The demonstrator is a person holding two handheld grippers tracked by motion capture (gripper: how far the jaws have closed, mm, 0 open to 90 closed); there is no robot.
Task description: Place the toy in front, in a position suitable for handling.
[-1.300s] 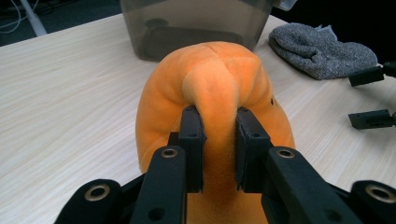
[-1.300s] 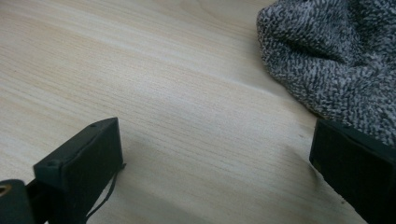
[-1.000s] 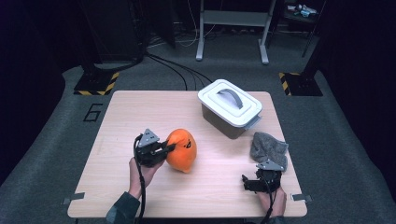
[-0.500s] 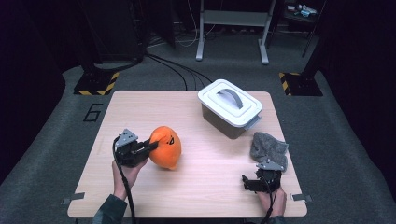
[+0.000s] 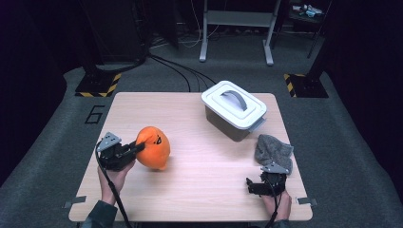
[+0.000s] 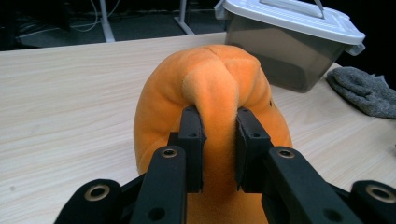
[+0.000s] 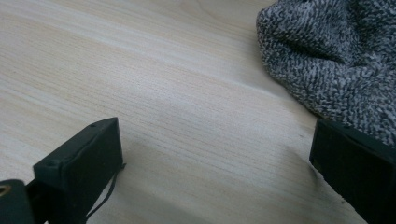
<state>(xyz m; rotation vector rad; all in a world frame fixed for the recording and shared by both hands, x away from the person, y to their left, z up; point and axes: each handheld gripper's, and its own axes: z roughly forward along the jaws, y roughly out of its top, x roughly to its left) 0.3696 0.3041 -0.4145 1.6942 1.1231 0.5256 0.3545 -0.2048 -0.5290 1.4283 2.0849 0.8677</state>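
Near table's (image 5: 199, 190) left edge, plush (image 5: 153, 147)

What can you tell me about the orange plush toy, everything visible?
The orange plush toy is a rounded, soft, fuzzy pumpkin-like shape with a small dark mark on its side. The left gripper is shut on a pinched fold of its fabric. It is at the left part of the wooden table, apart from the lidded box.

In the left gripper view, the lower front of the orange plush pumpkin toy (image 6: 205, 93) was hidden behind the black jaws at six o'clock. The grey knitted cloth (image 7: 336, 56) was cut off at two o'clock in the right gripper view.
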